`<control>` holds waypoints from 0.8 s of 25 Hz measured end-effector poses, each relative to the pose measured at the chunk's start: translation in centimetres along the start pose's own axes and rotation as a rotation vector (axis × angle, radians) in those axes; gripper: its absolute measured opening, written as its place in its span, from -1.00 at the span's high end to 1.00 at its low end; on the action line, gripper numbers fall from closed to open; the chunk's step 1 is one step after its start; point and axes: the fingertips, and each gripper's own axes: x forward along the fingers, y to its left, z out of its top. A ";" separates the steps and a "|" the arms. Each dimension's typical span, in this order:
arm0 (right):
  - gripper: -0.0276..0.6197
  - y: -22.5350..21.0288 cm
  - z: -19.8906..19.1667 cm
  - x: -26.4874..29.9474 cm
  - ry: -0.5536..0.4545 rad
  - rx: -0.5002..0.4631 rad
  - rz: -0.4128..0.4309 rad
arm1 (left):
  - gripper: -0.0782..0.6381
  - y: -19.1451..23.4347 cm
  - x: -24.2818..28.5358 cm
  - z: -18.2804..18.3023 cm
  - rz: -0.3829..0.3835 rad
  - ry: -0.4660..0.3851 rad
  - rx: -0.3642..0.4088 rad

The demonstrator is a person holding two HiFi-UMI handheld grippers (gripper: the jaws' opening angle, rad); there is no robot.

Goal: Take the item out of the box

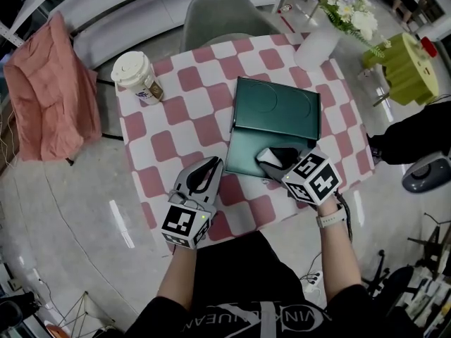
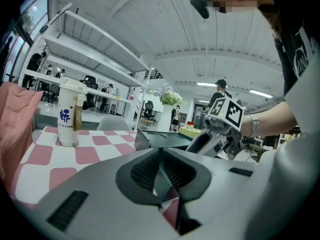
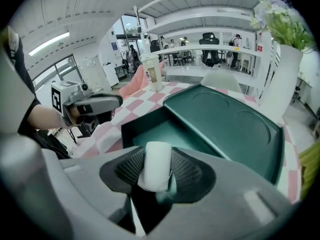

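Seen from the head view at a table (image 1: 169,122) under a pink-and-white checked cloth, a person works a gripper in each hand. The right gripper (image 3: 157,176) has its jaws clamped narrowly on a small white oblong item (image 3: 156,164), which sits upright between the two ribbed pads (image 3: 131,168). The item is held over the near right part of the dark green box (image 1: 243,157); whether it touches the box floor cannot be told. The box lies open on the cloth, its lid (image 1: 277,108) folded flat behind it, with two round impressions in its inner face. The left gripper (image 1: 211,166) is just beside the box's left near corner, above the cloth, its jaws pressed together with nothing between them. A lidded paper cup (image 1: 137,77) stands well apart at the far left of the table, and a white vase of flowers (image 1: 320,42) stands at the far right corner.
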 end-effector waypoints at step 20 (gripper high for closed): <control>0.40 -0.5 3.0 -6.8 -0.348 0.084 -0.166 | 0.71 -0.5 -0.2 3.1 -0.038 -0.030 -0.008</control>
